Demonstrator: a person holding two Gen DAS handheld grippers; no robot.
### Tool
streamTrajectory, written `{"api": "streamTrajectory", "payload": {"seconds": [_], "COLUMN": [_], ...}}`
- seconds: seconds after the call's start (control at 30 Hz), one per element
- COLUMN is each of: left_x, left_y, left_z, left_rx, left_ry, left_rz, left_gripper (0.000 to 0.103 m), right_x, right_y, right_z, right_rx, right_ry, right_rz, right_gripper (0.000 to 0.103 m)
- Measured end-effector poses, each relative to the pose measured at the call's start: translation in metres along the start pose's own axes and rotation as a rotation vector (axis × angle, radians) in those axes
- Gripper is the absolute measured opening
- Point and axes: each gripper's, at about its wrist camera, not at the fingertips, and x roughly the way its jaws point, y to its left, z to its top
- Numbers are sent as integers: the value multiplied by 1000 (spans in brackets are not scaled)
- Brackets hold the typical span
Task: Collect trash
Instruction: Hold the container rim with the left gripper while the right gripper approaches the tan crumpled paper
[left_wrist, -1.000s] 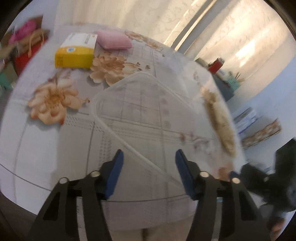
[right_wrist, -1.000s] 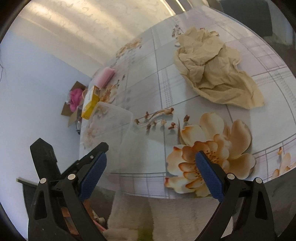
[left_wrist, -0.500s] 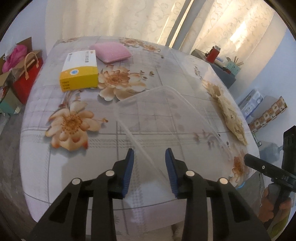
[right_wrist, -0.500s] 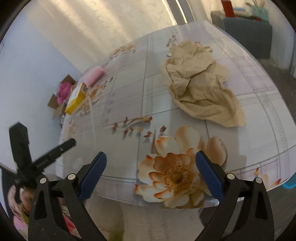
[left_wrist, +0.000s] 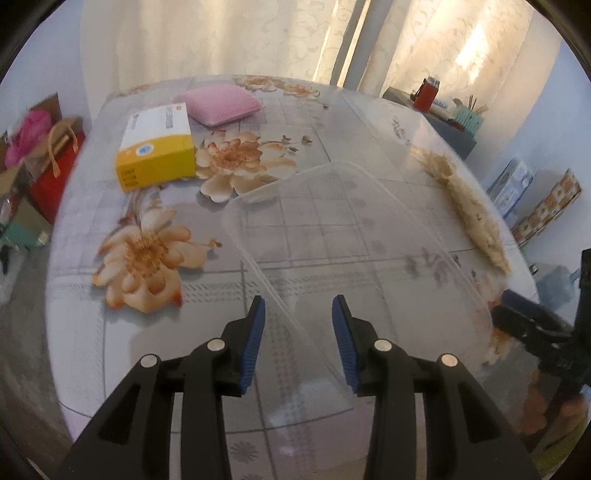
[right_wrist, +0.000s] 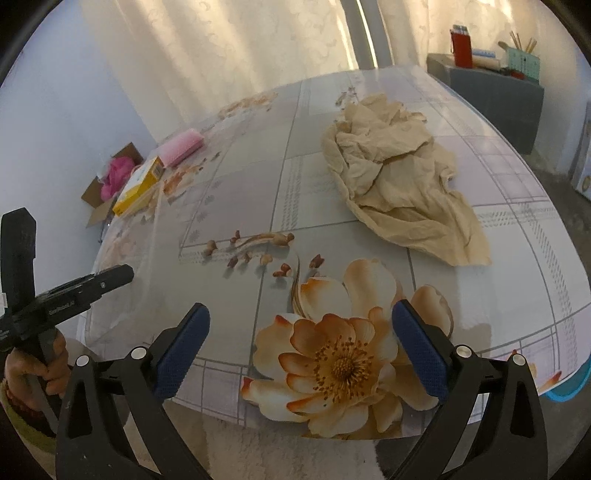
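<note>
On the table (left_wrist: 92, 332) in your left view there is a shiny cloth with big orange flowers. Your left gripper (left_wrist: 298, 339) hangs over the near edge. A clear plastic bag (left_wrist: 351, 236) lies flat there, and its near end runs between the blue pads (left_wrist: 253, 339). The jaws are partly apart and opening a little, and the pads do not press the bag. Farther back sit a yellow and white box (left_wrist: 157, 151) and a pink cushion (left_wrist: 218, 103), close together. A crumpled tan paper (left_wrist: 469, 206) lies by the right edge. Pale curtains (left_wrist: 221, 37) hang behind the table, and a red bag (left_wrist: 55, 162) stands on the floor to the left.

In your right view, your right gripper (right_wrist: 301, 350) is wide apart with nothing in it, over a big printed flower at the near edge. The tan paper (right_wrist: 399, 177) lies well beyond it. The box (right_wrist: 138, 184) and cushion (right_wrist: 181, 146) are far off to the left. A grey cabinet (right_wrist: 491, 96) with a red container (right_wrist: 461, 46) on top stands at the back right. A hand (right_wrist: 40, 373) holds the other gripper at the left
</note>
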Motion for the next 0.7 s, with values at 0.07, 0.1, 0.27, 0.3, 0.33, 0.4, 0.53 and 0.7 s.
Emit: {"api": "streamTrajectory", "payload": {"seconds": [0.07,0.1,0.27,0.3,0.33,0.4,0.53,0.7], "left_x": [0,0,3,4,5,6,7,7], "left_y": [0,0,6,6,5,4,1,2], "left_z": [2,2,3,2,2,1,-1,-1], "left_rx": [20,27,7,6,7,15,36,30], "left_ry": [-6,-8,7,9,11,13,6,-5], "left_rz": [14,22,21,24,27,32,52,54], "left_gripper": [37,37,37,37,37,37,37,37], "right_x": [-1,-1,-1,-1,0,1,0,-5], "right_y": [0,0,3,5,7,9,9,5], "right_z": [-2,-2,-5,-6,-7,-9,-13,-11], "right_rx": [-7,-10,-52,-63,-70,-90,-119,-115], "right_ry": [-10,-10,-5,-4,-4,-6,-19,14], "right_rz": [1,1,-35,-48,-54,-69,-68,-58], "right_gripper": [95,95,95,95,95,95,95,95]}}
